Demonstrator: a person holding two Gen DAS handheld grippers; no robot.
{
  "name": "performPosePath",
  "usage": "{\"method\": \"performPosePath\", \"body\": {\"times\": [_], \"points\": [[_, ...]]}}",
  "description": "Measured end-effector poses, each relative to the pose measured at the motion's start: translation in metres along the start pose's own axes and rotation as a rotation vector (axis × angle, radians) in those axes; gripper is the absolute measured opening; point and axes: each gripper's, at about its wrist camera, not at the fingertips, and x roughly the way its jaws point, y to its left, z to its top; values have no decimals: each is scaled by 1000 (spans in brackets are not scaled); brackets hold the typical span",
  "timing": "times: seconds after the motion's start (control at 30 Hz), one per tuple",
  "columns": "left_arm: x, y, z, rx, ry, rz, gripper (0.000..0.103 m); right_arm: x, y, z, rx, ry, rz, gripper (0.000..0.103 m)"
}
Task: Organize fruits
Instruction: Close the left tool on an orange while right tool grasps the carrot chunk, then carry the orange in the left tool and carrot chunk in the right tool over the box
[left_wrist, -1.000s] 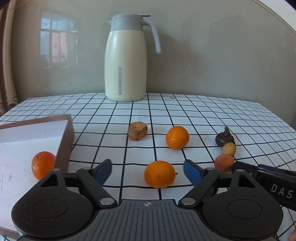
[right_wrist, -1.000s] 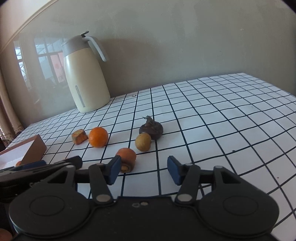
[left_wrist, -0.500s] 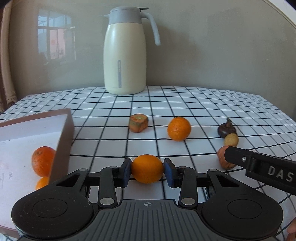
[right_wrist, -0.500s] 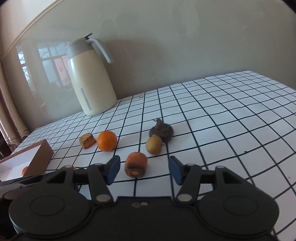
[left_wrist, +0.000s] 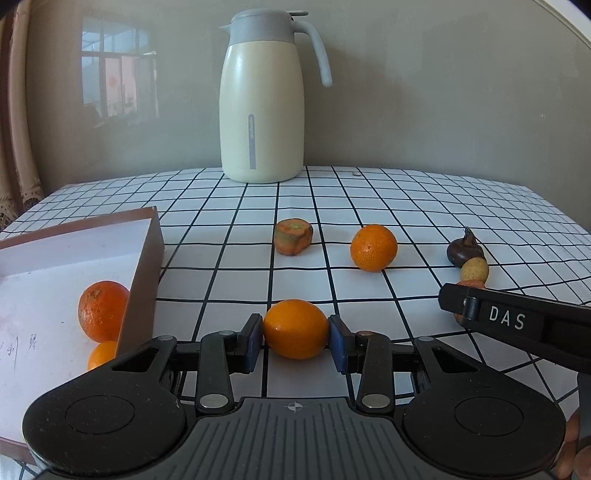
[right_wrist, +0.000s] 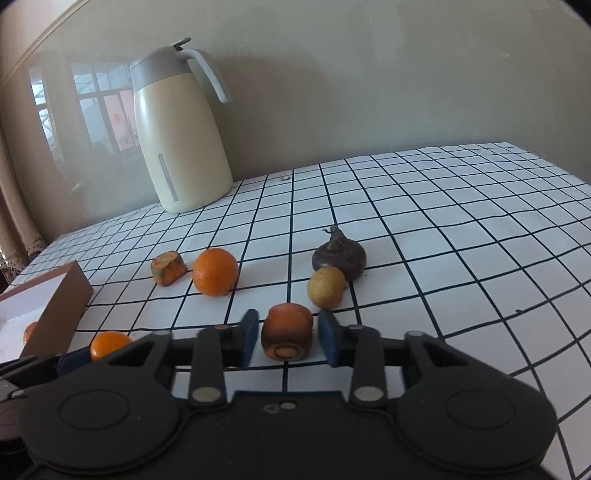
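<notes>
**Both grippers closed on produce beside the box**

The brown box (left_wrist: 146, 266) at the worktop's (left_wrist: 406, 206) left holds two oranges (left_wrist: 101, 310). The left gripper (left_wrist: 295, 341) has its jaws clenched on a third orange (left_wrist: 295, 328) just right of the box. The right gripper (right_wrist: 284, 334) has just closed its jaws around a carrot stub (right_wrist: 287, 330); its blue pads sit against the sides. Behind lie a small potato (right_wrist: 325, 287), a dark bulb (right_wrist: 339, 254), another orange (right_wrist: 215, 271), a second carrot piece (right_wrist: 168, 267) and a cream jug (right_wrist: 181, 136).

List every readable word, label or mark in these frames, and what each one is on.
"DAS": white letters on the right gripper, seen in the left wrist view.
Handwritten marks on the box floor: too faint to read.
Grey strip on the thermos jug: any print is too small to read.
</notes>
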Motion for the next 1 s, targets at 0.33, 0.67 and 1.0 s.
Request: {"method": "performPosePath", "body": {"times": [0.33,0.67,1.0], "points": [[-7,0,-6,10,-28,-4,37,-11,3,-5,-39,-14,2,21],[-22,0,-15,23,-50,-38,37,-31,3,-20,-47,-22,24,21],[-31,-5,-28,69,-88,-17,37,-36,3,-25,-41,-23,17,20]]}}
